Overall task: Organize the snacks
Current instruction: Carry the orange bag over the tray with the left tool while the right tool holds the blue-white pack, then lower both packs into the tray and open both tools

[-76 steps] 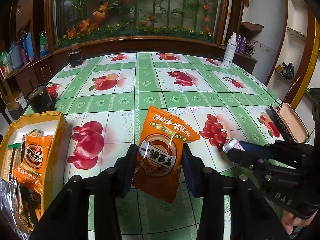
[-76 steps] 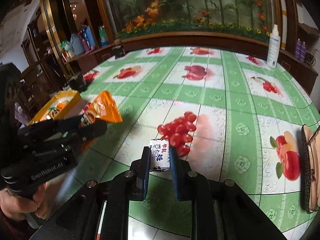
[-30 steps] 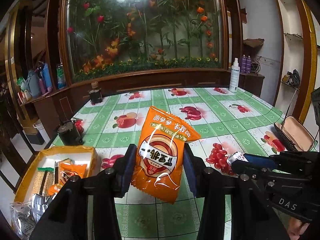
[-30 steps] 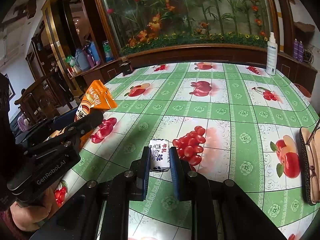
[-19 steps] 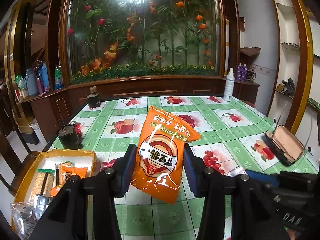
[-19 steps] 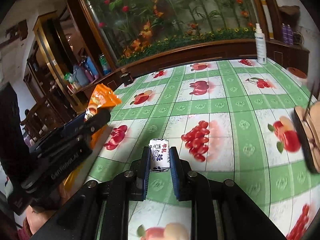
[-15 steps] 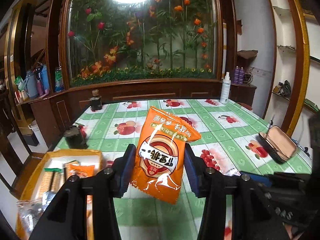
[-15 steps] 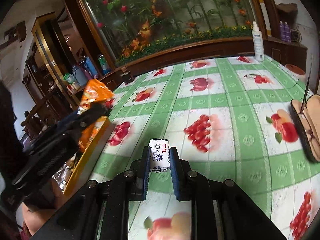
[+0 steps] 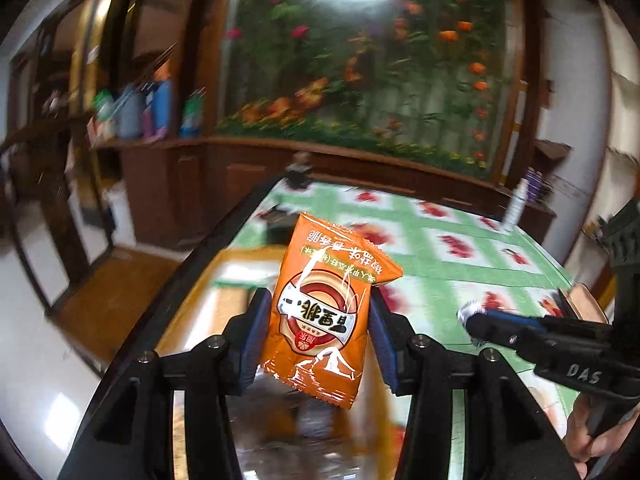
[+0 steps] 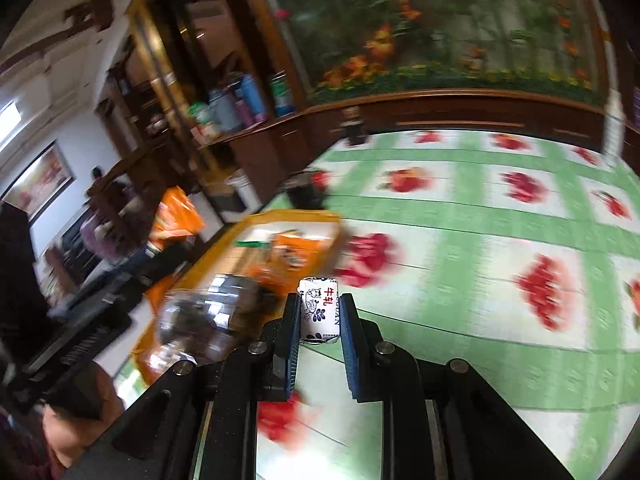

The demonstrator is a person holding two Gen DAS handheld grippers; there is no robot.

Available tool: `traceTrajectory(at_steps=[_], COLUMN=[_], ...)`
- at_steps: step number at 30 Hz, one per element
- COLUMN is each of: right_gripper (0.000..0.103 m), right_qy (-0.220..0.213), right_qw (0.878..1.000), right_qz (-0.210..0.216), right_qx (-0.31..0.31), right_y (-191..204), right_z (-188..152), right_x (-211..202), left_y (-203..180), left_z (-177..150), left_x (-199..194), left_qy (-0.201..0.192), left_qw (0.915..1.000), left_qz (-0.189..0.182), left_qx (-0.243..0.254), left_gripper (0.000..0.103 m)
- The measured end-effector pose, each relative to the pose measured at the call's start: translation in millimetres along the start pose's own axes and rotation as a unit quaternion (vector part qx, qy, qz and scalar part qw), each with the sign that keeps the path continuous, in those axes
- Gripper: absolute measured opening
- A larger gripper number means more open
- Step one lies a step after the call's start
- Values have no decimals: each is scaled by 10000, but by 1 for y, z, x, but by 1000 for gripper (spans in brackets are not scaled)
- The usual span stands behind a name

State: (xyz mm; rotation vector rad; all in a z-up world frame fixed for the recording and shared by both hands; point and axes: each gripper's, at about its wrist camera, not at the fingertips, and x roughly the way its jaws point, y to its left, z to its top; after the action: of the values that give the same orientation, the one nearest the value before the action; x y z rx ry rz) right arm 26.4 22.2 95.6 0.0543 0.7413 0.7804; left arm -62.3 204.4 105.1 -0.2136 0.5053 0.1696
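My left gripper [image 9: 316, 316] is shut on an orange snack packet [image 9: 324, 312], which hangs upright between the blue pads, over the table's left edge. My right gripper [image 10: 320, 312] is shut on a small white candy with red characters [image 10: 319, 314]. In the right wrist view the yellow snack box [image 10: 296, 214] lies just left of the candy, with orange packets and a shiny foil bag [image 10: 208, 316] in it. The left gripper with its orange packet [image 10: 176, 216] shows beyond the box. The right gripper [image 9: 472, 320] also shows at the right of the left wrist view.
A green checked tablecloth with red fruit prints [image 10: 460, 216] covers the table. A dark jar [image 10: 306, 194] stands behind the box and a white spray bottle [image 9: 514, 204] at the far side. A wooden cabinet with a flower panel [image 9: 360, 80] runs behind. A hand [image 10: 72, 424] holds the left gripper.
Both grippers swung left with their snacks, from over the middle of the table toward the yellow box. The box now lies close below the right gripper. Both views are blurred by the motion.
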Motion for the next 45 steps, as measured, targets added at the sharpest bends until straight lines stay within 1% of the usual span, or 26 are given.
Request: traceTrajectory(at_steps=[4,5,8,11,14,19,23,25,28,33,36,38,40,42,45], right_gripper=[21,21,21,21,21,21,21,21,21,22,28,40,44,45,50], right_qy=[210,311,545,733,951,1085,1030,975,971,989,913,843,794,770,738], right_qw=[9995,9991,9980,9971,9950,9938,9946,9951,9949,9941,9949,9956,9961,9964,9968], right_qz=[187,266,321,216,243,156,105,126,208,320,305,299,315,304,301], right_qx=[-171,-140,-11,40,178,166,73,84,184,312,286,260,231,178,93], right_y=[31,37,47,47,43,40,45,46,42,37,38,40,40,42,45], right_z=[17,22,31,35,38,37,36,34,34,33,32,32,32,30,29], right_x=[39,54,89,117,138,156,160,158,157,157,154,151,148,147,145], left_y=[31,37,49,55,59,57,58,56,54,51,48,49,49,49,48], left_z=[-7,-9,-14,-20,-23,-24,-28,-31,-32,-32,-31,-31,-31,-30,-31], left_x=[10,13,23,30,34,40,42,43,38,34,32,32,31,30,29], left_qy=[180,237,431,533,582,572,498,468,268,63,8,-1,-22,-50,-95], left_qw=[9993,9990,9979,9971,9965,9961,9958,9954,9956,9946,9937,9936,9936,9936,9933], left_qz=[250,280,267,329,344,507,607,729,828,1004,1107,1121,1118,1117,1148], left_qx=[-203,-247,-400,-442,-483,-429,-469,-402,-341,-241,-158,-132,-136,-146,-102], left_gripper=[47,47,47,47,48,48,49,50,52,52,52,53,57,60,64])
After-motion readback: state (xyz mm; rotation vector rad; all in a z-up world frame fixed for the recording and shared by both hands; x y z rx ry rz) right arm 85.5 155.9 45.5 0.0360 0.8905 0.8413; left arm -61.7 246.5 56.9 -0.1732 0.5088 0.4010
